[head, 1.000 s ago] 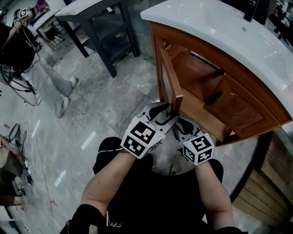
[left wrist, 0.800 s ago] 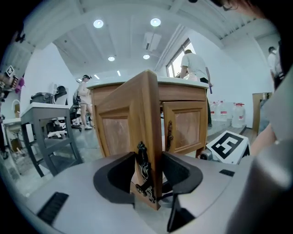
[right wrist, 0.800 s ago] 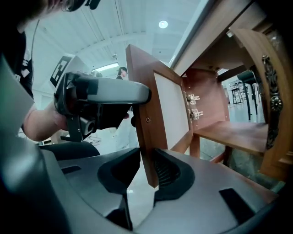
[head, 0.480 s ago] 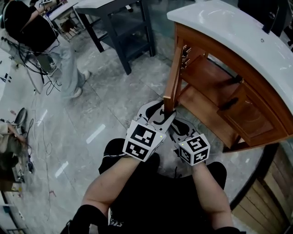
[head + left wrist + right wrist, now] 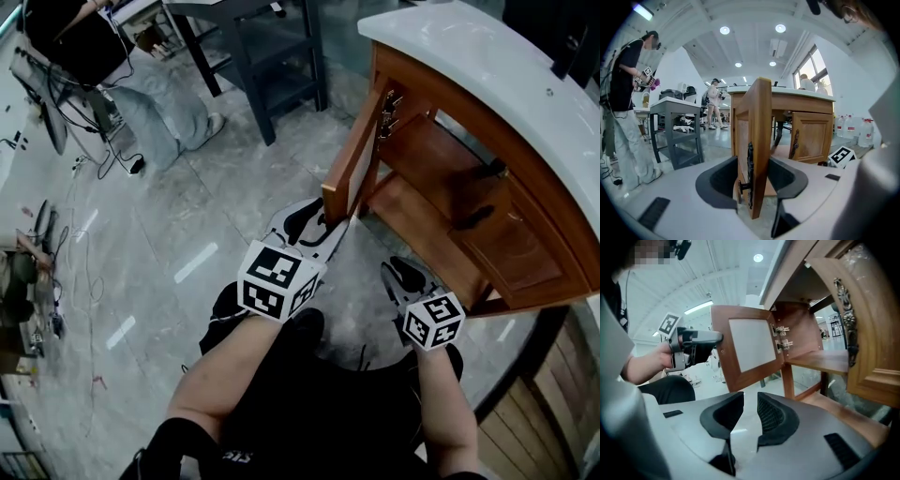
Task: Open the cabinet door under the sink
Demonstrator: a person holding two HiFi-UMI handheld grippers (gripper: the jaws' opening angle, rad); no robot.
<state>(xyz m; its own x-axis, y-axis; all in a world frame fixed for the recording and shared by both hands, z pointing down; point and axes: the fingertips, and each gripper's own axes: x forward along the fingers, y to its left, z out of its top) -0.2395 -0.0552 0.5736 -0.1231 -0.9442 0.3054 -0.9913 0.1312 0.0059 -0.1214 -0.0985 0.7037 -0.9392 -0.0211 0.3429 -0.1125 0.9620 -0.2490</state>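
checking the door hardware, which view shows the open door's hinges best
The right gripper view: both hinges face the camera, on the inner side of the open door. The head view shows them small, from above. The left gripper view sees the door edge-on, hinges hidden.

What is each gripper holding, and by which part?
Nothing clamped: left gripper, jaws just opening, straddles the cabinet door at its free edge; right gripper empty.

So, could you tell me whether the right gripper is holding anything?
No, the right gripper has its jaws apart with nothing between them.
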